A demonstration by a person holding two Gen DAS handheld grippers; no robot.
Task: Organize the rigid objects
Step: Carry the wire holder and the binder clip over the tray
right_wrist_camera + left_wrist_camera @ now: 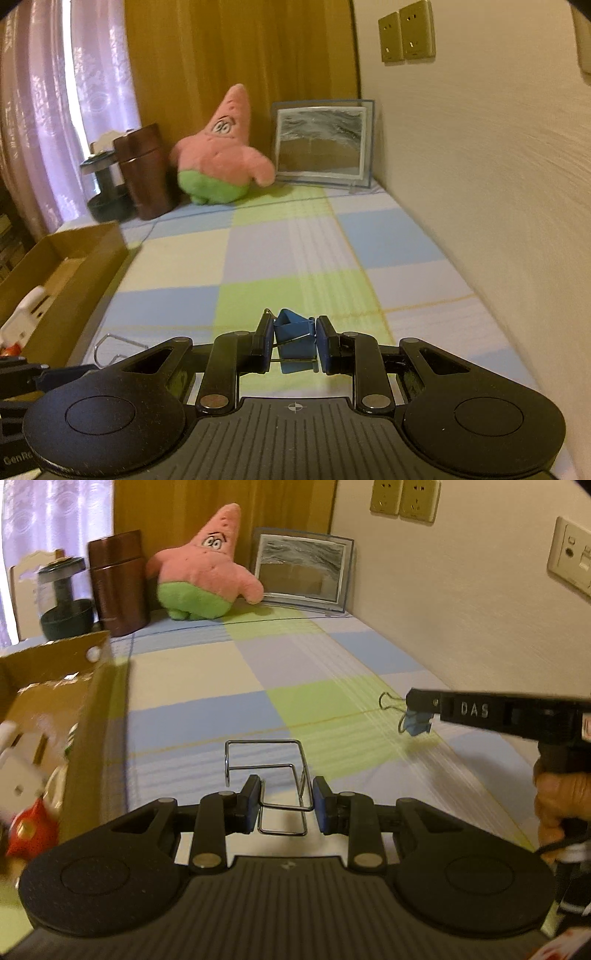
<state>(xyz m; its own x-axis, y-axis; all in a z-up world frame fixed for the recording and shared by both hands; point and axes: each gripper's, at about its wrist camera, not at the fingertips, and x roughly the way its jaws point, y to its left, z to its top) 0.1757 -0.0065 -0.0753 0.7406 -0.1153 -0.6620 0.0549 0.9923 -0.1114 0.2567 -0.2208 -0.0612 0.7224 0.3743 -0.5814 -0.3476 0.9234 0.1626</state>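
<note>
A bent chrome wire hook (pixel 266 764) sits between the pads of my left gripper (pixel 284 806), which is shut on it and holds it above the checked cloth. My right gripper (pixel 291 343) is shut on a blue binder clip (pixel 293 330) with wire handles. In the left wrist view the right gripper (pixel 417 705) comes in from the right edge with the binder clip (pixel 417 723) hanging at its tip, a hand behind it. From the right wrist view, part of the wire hook (pixel 118 347) shows at lower left. An open cardboard box (pixel 77 672) stands to the left.
The cardboard box (pixel 74 254) holds a white plastic piece (pixel 26 314) and a red object (pixel 31 830). At the back stand a pink star plush (pixel 203 568), a brown canister (pixel 120 583), a dark jar (pixel 64 598) and a picture frame (pixel 303 568). A wall (pixel 480 184) runs along the right.
</note>
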